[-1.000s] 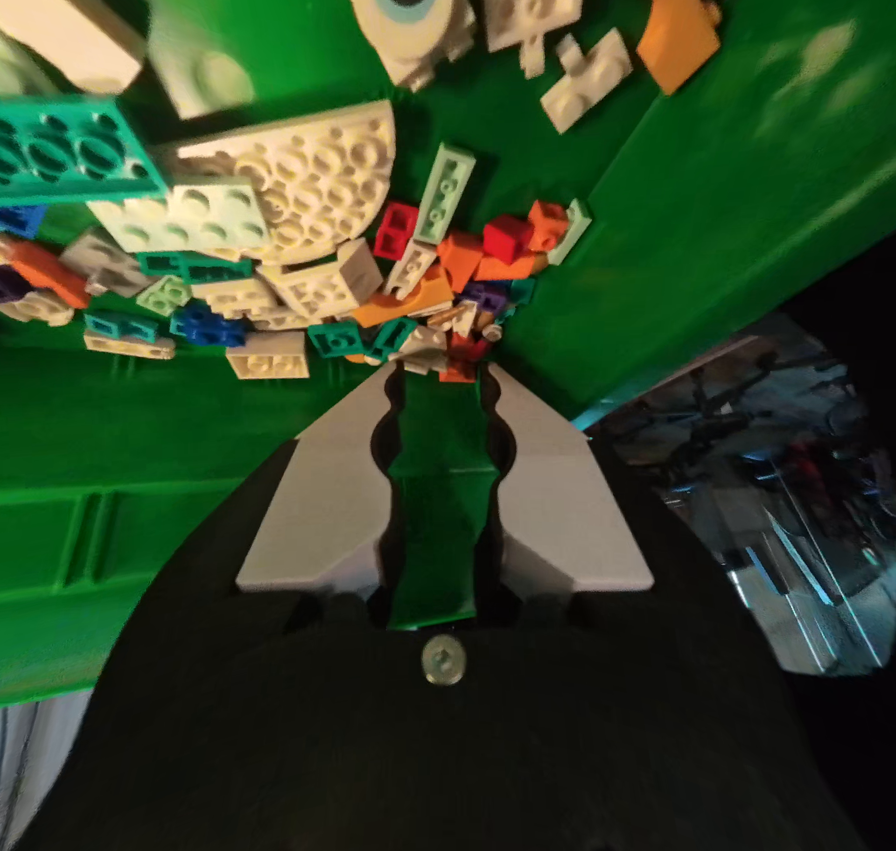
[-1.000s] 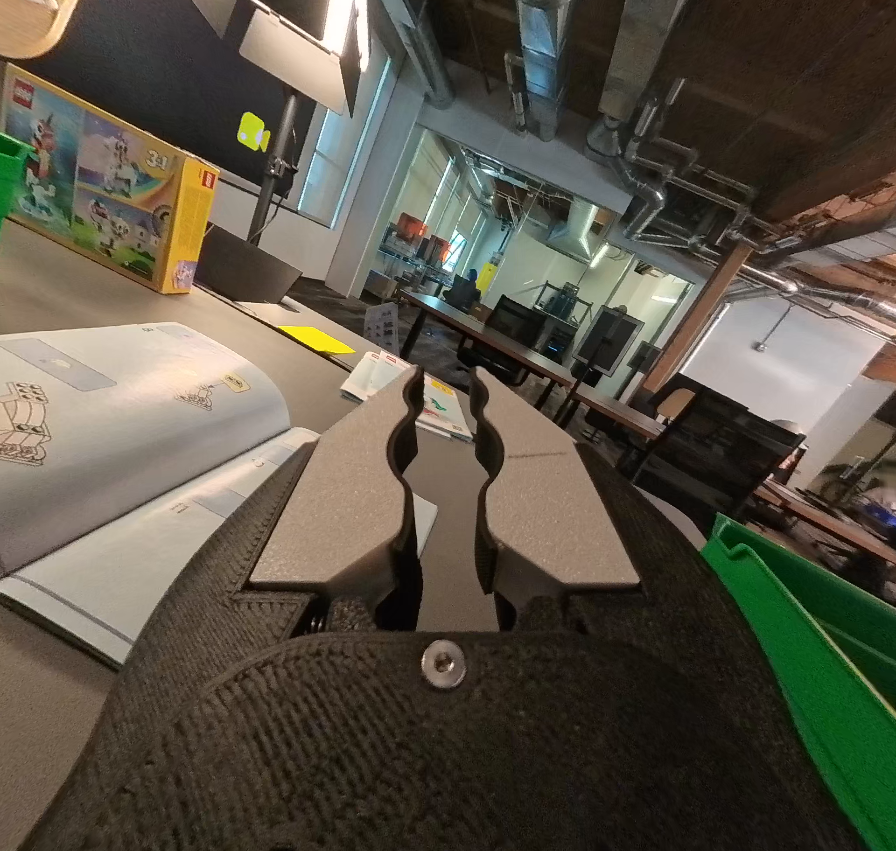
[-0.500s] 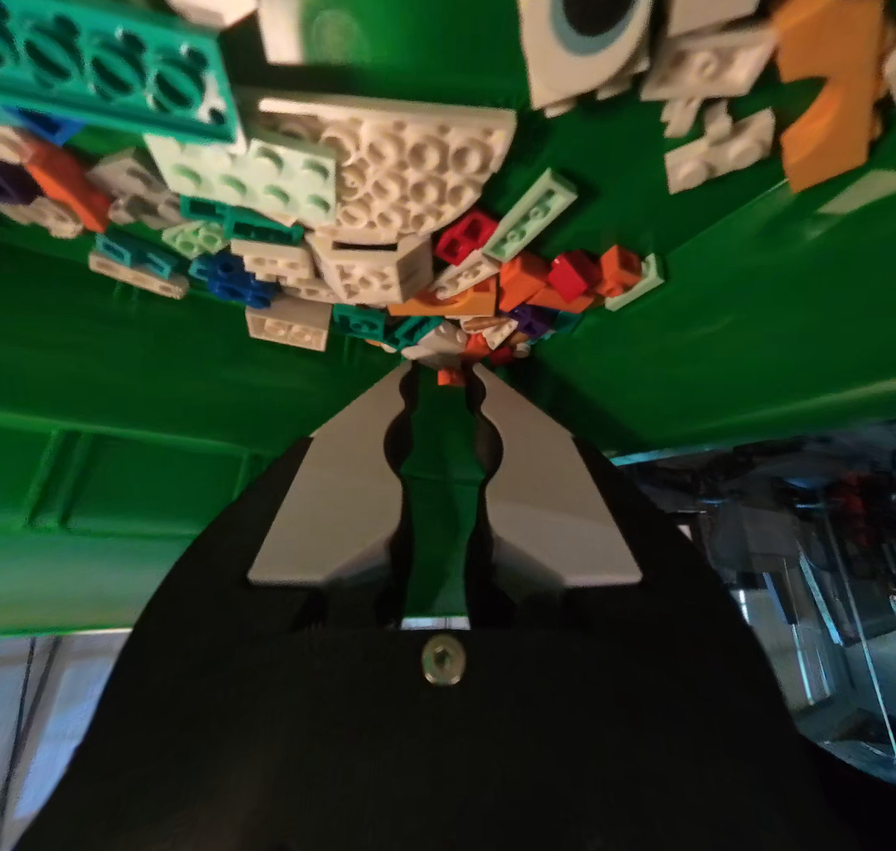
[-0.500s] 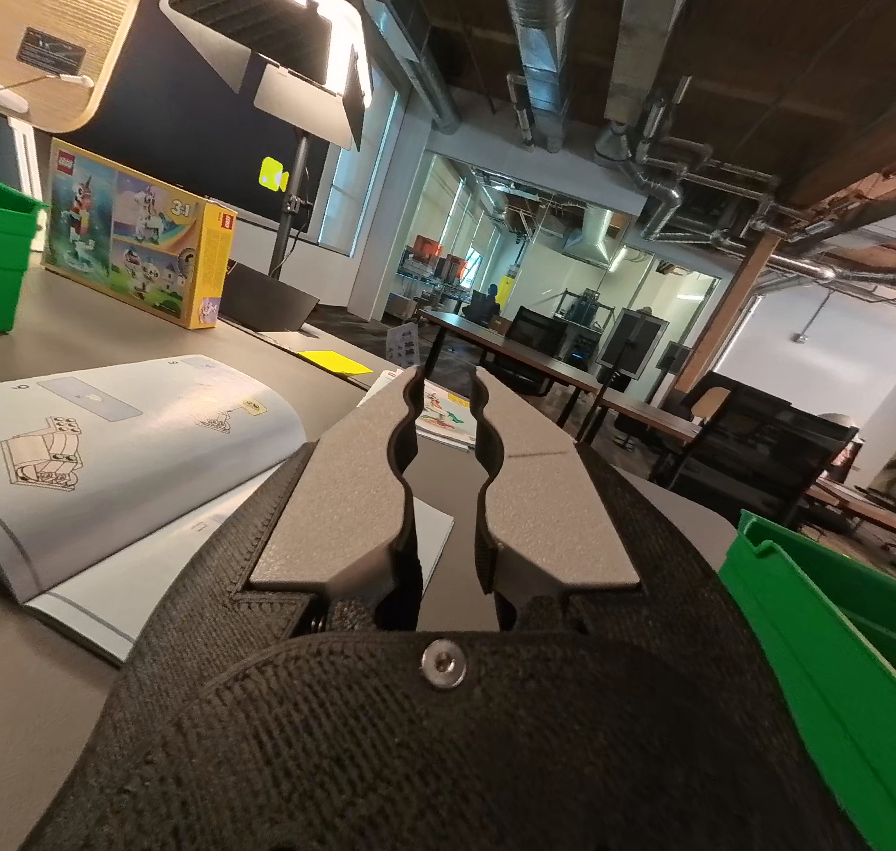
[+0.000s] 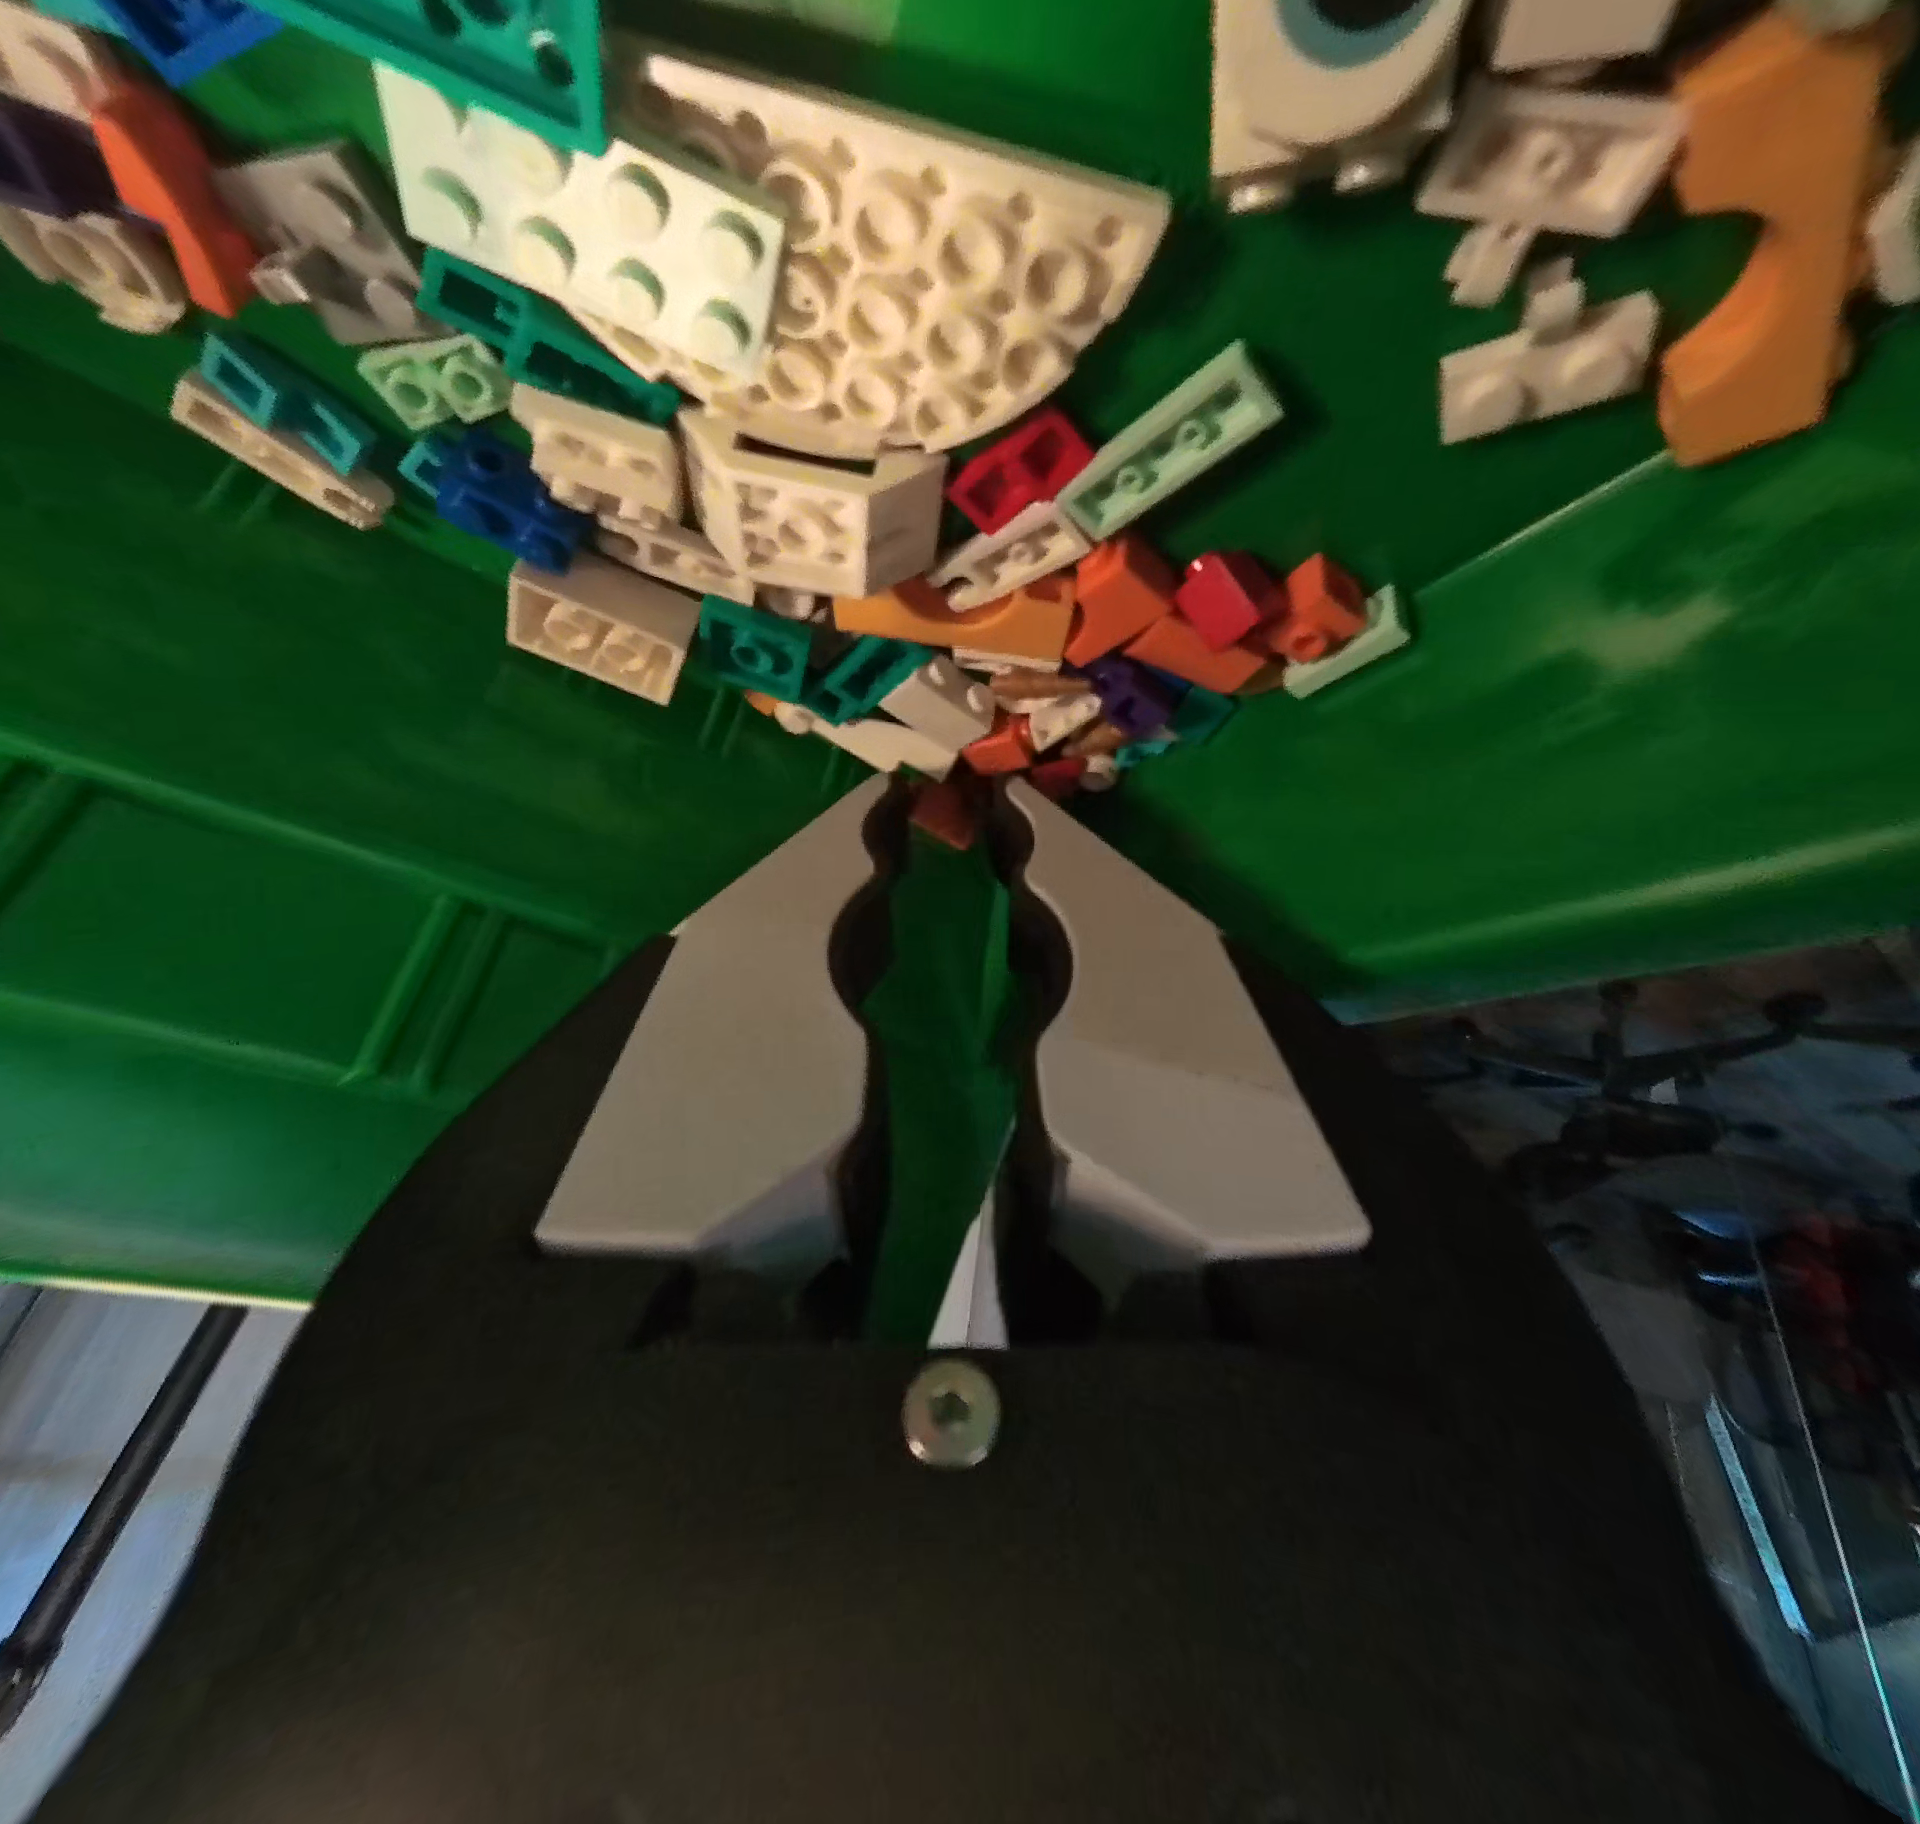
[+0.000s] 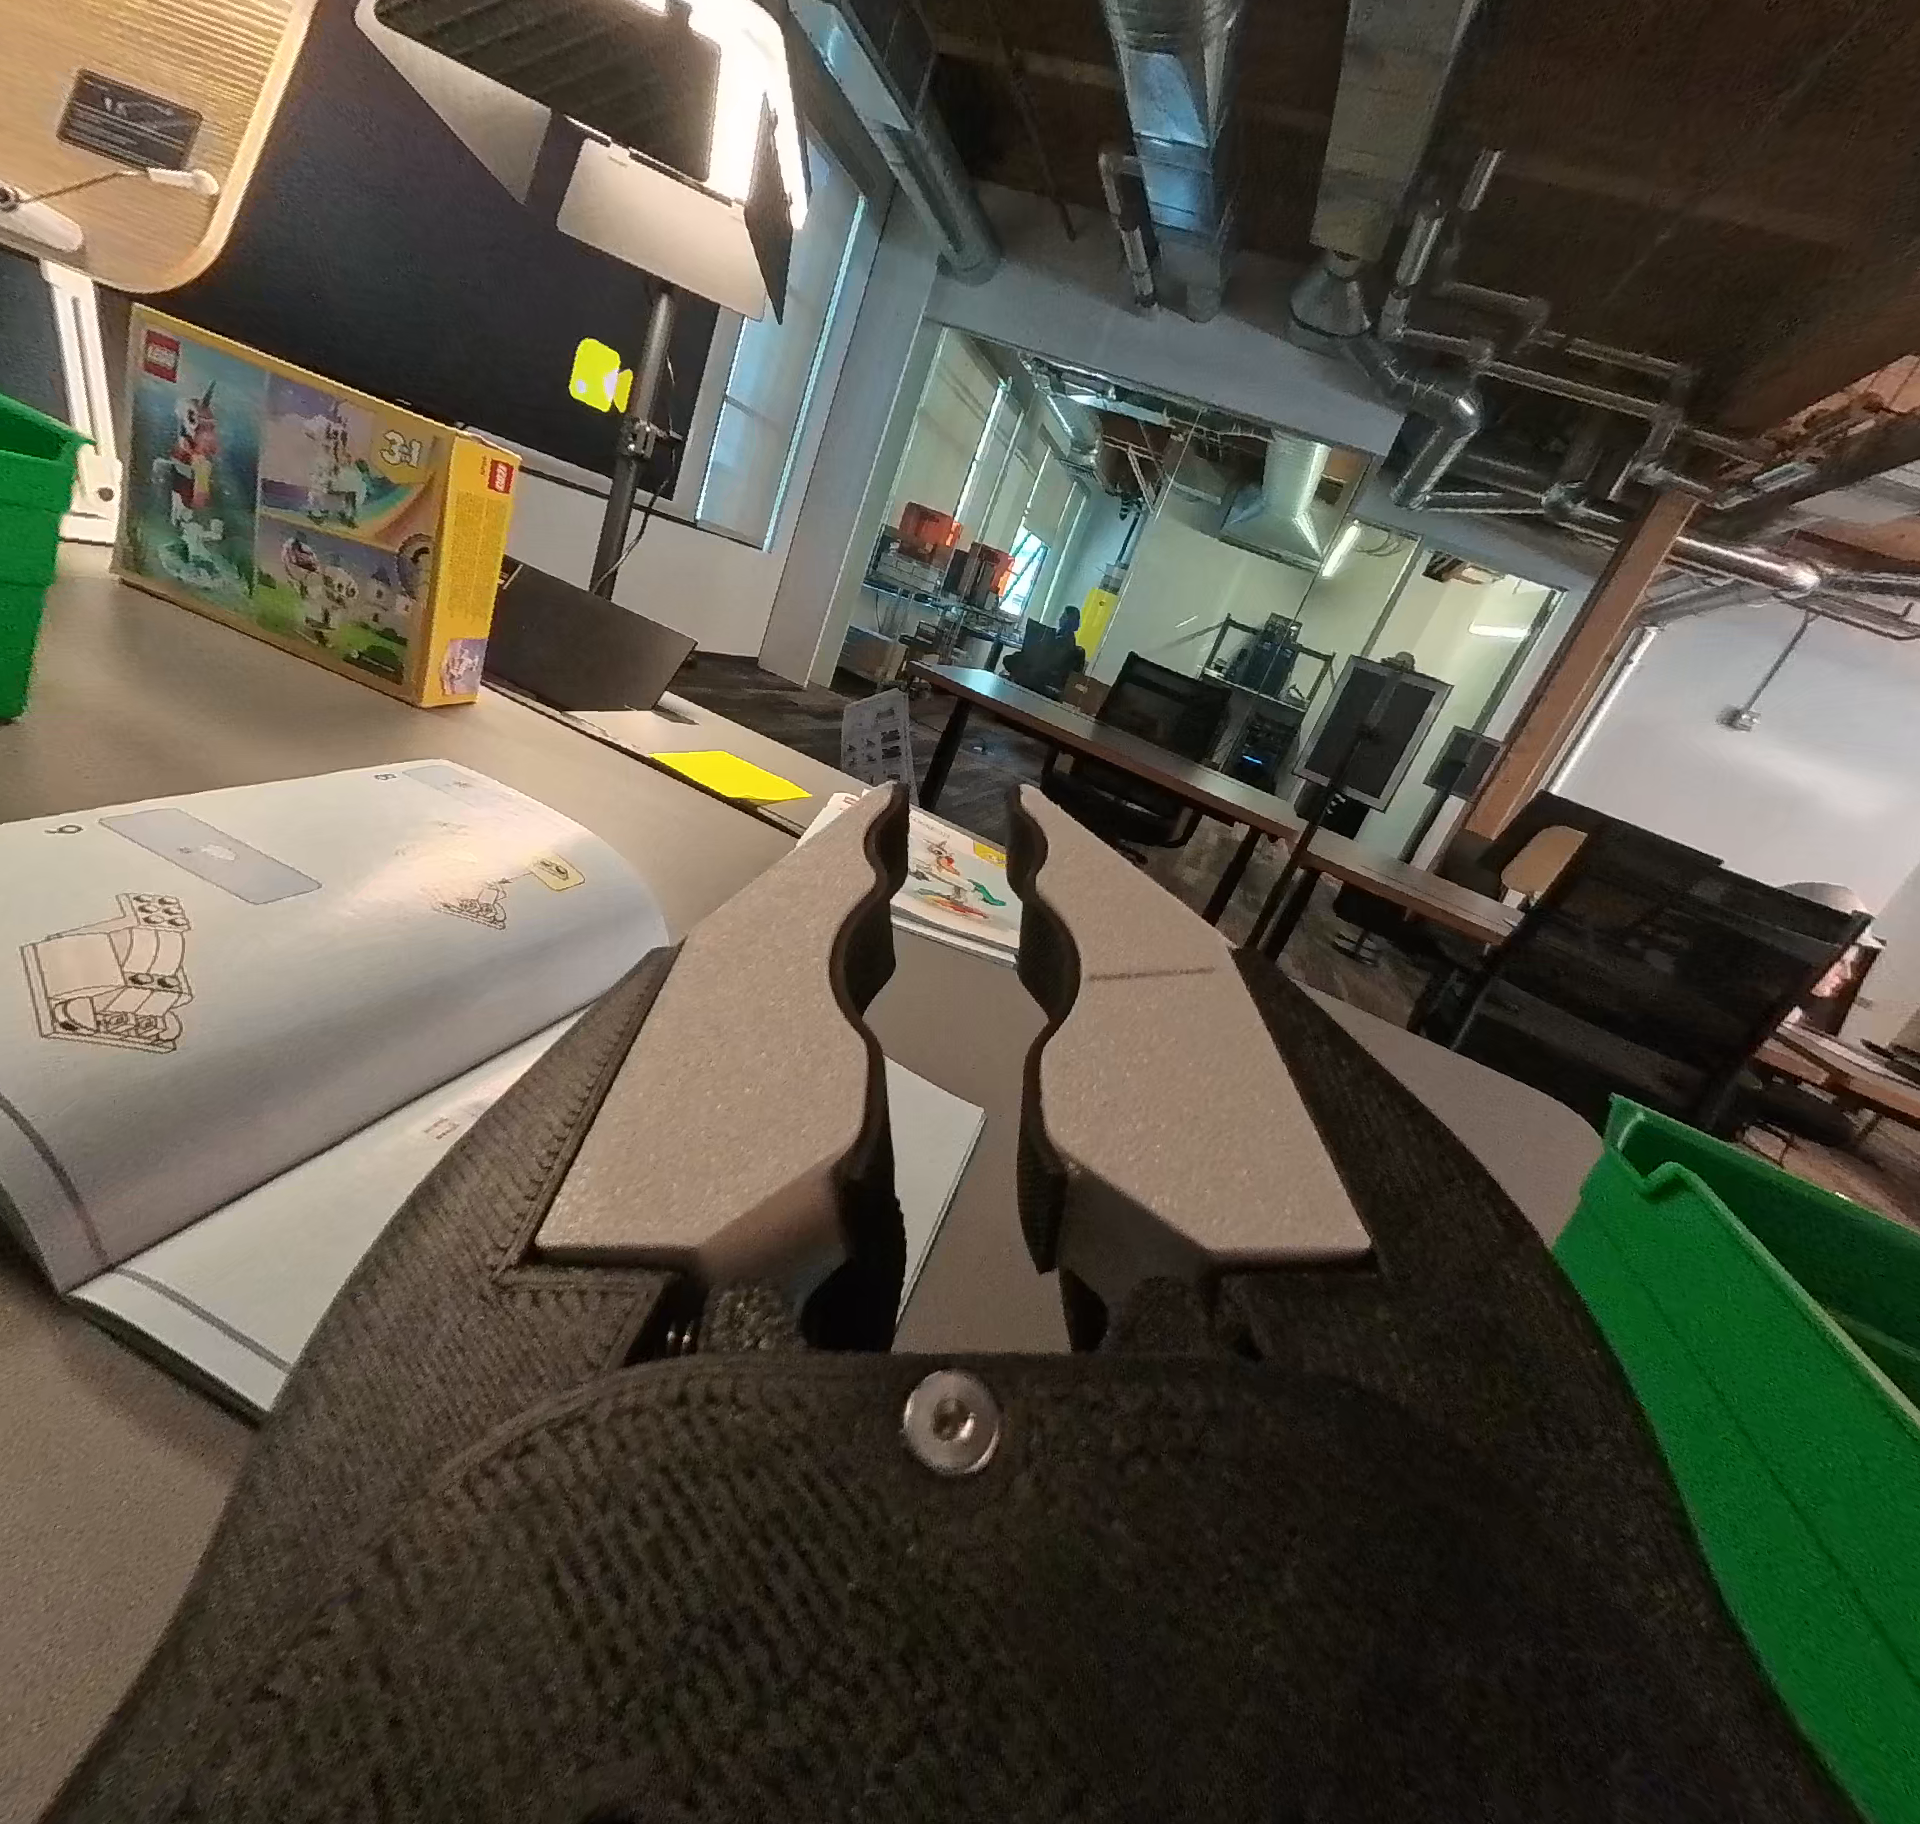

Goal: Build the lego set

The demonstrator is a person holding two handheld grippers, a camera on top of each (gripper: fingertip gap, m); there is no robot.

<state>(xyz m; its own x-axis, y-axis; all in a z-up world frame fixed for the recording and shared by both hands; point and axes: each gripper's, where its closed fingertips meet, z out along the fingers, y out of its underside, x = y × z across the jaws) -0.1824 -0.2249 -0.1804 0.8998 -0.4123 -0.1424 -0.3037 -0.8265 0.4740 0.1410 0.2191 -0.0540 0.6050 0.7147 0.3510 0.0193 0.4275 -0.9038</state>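
Lego pieces [image 5: 914, 548] are heaped loose in a green bin [image 5: 1558, 735], piled into its corner; no assembled part of the set is seen in either view. The corner of the bin is taken as the reference. At that corner lie small orange, red, purple and teal pieces. Just beyond them sits a white wedge brick, and beyond that a large white half-round plate [image 5: 935, 288]. An eye-printed tile [image 5: 1340, 18] and an orange arch [image 5: 1777, 247] lie well apart from the corner, toward the far right.

The left gripper [image 5: 945, 798] is held inside the bin with its tips at the corner heap. Its fingers [image 5: 748, 1047] stand slightly apart, and a small dark orange piece [image 5: 940, 818] is seen between the tips. Whether that piece is gripped or merely lies behind the tips cannot be told.

The right gripper [image 6: 951, 808] is held above the worktop [image 6: 208, 704], away from the bin, its fingers parted and empty. An open booklet [image 6: 312, 943] lies on the worktop, with the set's box [image 6: 301, 517] standing beyond it.

The step in hand is judged to be selection of a piece from the bin, early in the build. The next move would call for a firm closing on one small piece only, and a clean lift without neighbours being dragged out.
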